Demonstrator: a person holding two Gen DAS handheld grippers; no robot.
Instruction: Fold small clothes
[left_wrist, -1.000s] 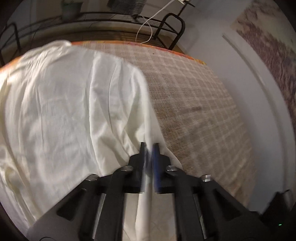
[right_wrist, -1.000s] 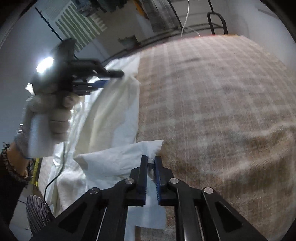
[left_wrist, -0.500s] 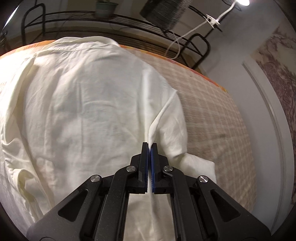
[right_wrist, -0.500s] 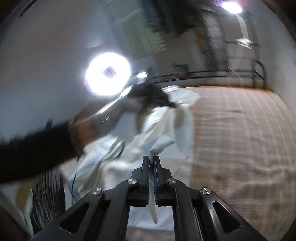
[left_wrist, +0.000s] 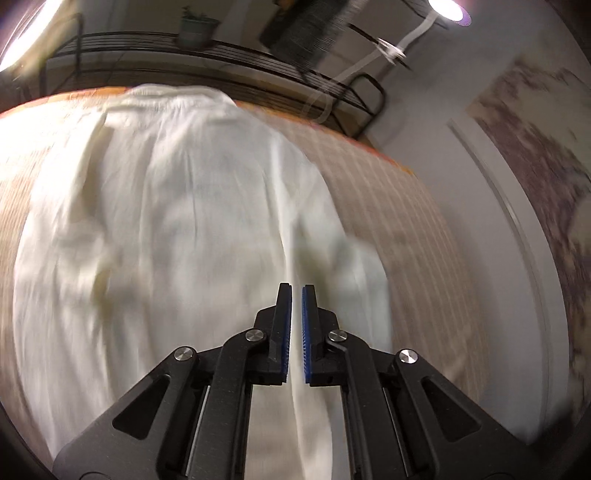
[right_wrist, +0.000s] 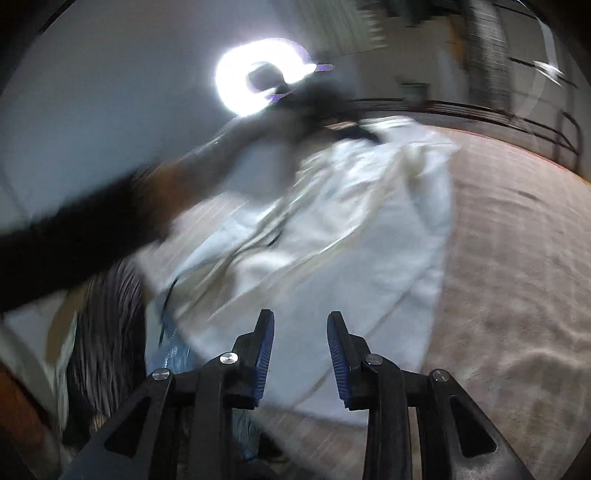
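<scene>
- The white garment (left_wrist: 177, 229) lies spread over the checked beige cover (left_wrist: 417, 236), its collar end toward the far edge by the black metal rack (left_wrist: 229, 55).
- From the left wrist view, the left gripper (left_wrist: 296, 295) has its blue-padded jaws drawn together on a raised ridge of the white cloth that runs down between them; the fabric is pinched there.
- To the right of that ridge a fold of the garment lies on the checked cover, near its right side.
- Over on the right wrist view, the right gripper (right_wrist: 301, 325) stands with its jaws apart, and they have just been opening; the cloth lies beyond and under them, nothing pressed between the pads.
- The same view shows the garment (right_wrist: 369, 236) bunched and lifted at its far end, blurred by motion.
- A dark-sleeved arm (right_wrist: 85, 229) reaches across from the left toward that raised end; what its far end holds is too smeared to make out.
- A bright ring lamp (right_wrist: 255, 81) glares behind the arm.
</scene>
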